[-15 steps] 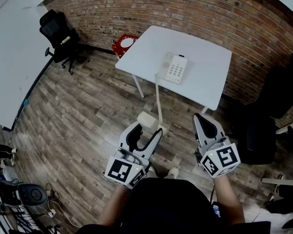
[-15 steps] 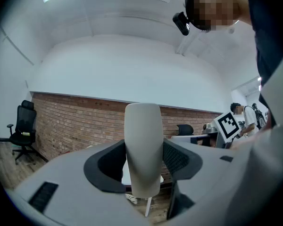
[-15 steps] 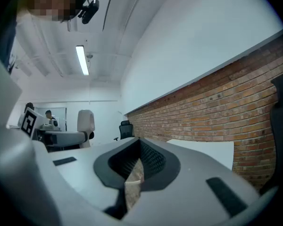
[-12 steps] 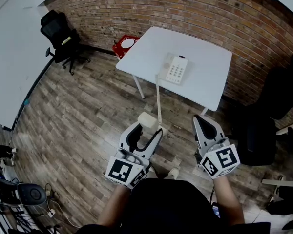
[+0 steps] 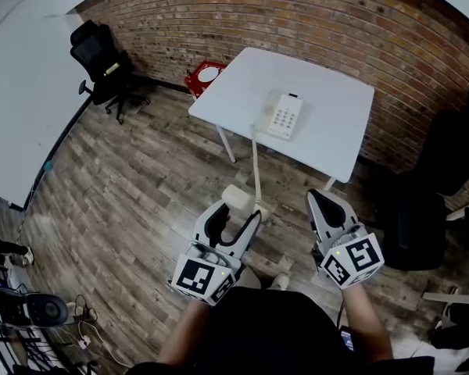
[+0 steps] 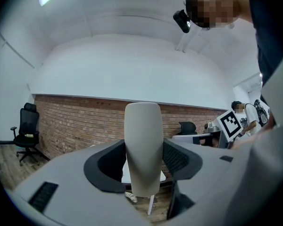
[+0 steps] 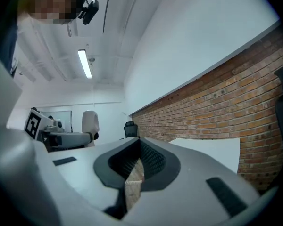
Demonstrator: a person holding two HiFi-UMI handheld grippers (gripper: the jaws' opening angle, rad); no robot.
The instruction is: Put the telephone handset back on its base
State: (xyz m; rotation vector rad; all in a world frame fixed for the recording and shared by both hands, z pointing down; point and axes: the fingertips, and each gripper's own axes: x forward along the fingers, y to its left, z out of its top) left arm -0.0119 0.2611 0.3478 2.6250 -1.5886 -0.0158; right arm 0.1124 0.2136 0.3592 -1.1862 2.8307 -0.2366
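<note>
Bare wood floor (image 5: 141, 186) leaves an open lane up to white table (image 5: 328, 104), coiled cord (image 5: 255, 162) hanging off its front edge, phone base (image 5: 284, 116) mid-top, black chair (image 5: 102, 57) far left & dark chair (image 5: 418, 217) close right.

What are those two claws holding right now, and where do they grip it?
The left claw grips the telephone handset by its sides, around its middle. The right claw is shut and empty.

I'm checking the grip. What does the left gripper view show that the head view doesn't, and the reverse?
Left gripper view only: the ribbed black pads of the left gripper pressing both sides of the upright cream plastic telephone handset. Head view only: the white keypad telephone base on the white table, with the coiled cord running down to the handset. Both: handset, red brick wall.
</note>
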